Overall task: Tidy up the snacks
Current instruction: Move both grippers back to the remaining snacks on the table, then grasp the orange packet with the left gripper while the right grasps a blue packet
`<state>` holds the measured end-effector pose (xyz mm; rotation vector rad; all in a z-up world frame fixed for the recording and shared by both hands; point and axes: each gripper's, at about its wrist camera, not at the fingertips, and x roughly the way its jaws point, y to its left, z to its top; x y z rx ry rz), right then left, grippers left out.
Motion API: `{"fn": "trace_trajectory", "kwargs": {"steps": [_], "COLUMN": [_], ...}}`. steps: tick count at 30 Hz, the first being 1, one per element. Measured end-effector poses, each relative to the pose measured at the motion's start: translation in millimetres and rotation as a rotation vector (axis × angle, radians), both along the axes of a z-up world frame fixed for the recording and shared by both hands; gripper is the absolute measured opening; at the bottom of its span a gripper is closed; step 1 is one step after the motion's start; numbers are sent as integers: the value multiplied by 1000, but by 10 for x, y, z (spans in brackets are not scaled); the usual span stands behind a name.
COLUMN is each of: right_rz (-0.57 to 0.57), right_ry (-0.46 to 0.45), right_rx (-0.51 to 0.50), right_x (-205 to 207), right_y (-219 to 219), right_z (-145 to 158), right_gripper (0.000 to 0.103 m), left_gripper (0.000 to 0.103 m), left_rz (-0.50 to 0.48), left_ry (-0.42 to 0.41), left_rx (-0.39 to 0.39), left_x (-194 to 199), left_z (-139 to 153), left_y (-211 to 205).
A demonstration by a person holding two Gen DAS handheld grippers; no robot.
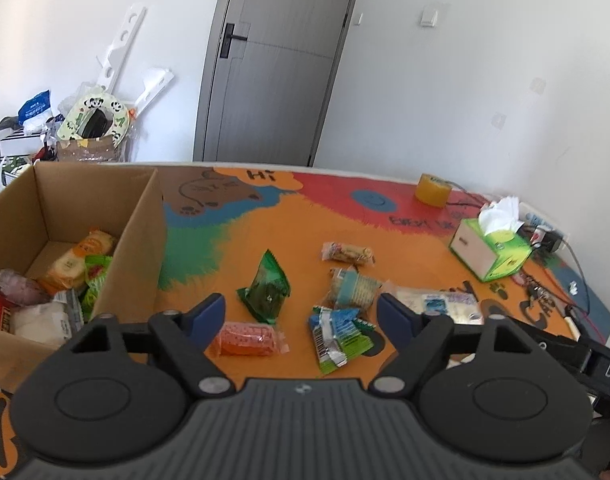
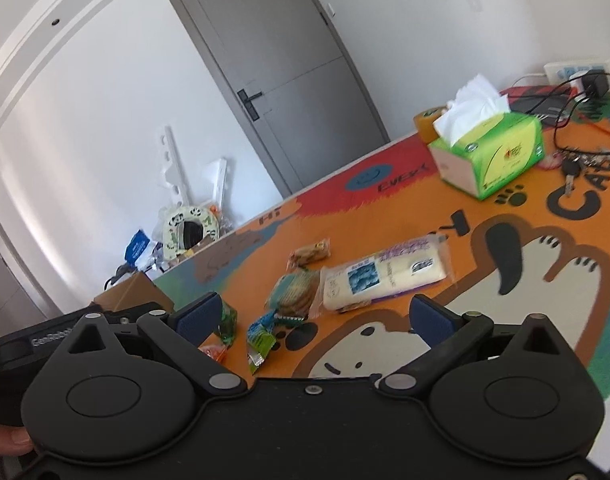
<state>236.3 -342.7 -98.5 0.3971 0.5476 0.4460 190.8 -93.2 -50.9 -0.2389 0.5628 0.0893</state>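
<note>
Left gripper [image 1: 301, 312]: fingers [image 1: 207, 314] spread, grasping nothing; hovers above loose snacks, orange-red wrapped snack [image 1: 247, 339] at 6 o'clock of gap, likely next pick. Right gripper [image 2: 331, 318]: fingers [image 2: 431, 318] released wide, empty, long white-and-blue flat packet [image 2: 385, 276] at 12 o'clock. Open brown cardboard box [image 1: 139, 216] at 9 o'clock on colourful cartoon-print counter [image 1: 305, 224] already holds several snacks: collection point kept near. Green tissue box [image 1: 491, 250] at 2 o'clock, apart.
</note>
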Motion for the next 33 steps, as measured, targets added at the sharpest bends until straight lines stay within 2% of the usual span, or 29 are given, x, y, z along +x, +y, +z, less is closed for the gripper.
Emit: {"fn": "trace_trajectory", "kwargs": {"steps": [4, 7, 9, 15, 24, 31, 33], "right_rz": [27, 52, 66, 110, 144, 165, 169], "right_ry": [32, 56, 80, 135, 197, 201, 200], "right_rx": [22, 42, 59, 80, 81, 83, 79], "right_x": [99, 184, 247, 400, 589, 630, 630], "right_y": [91, 156, 196, 360, 553, 659, 673], "right_z": [-93, -168, -224, -344, -476, -498, -498], "right_gripper": [96, 87, 77, 65, 55, 53, 51], "left_gripper": [75, 73, 72, 72, 72, 72, 65], "left_rz": [15, 23, 23, 54, 76, 81, 91], "left_ry": [26, 37, 49, 77, 104, 115, 125], "left_rx": [11, 41, 49, 81, 99, 101, 83], "left_x": [88, 141, 182, 316, 461, 529, 543], "left_z": [-116, -186, -222, -349, -517, -640, -661], "left_y": [3, -8, -3, 32, 71, 72, 96]}}
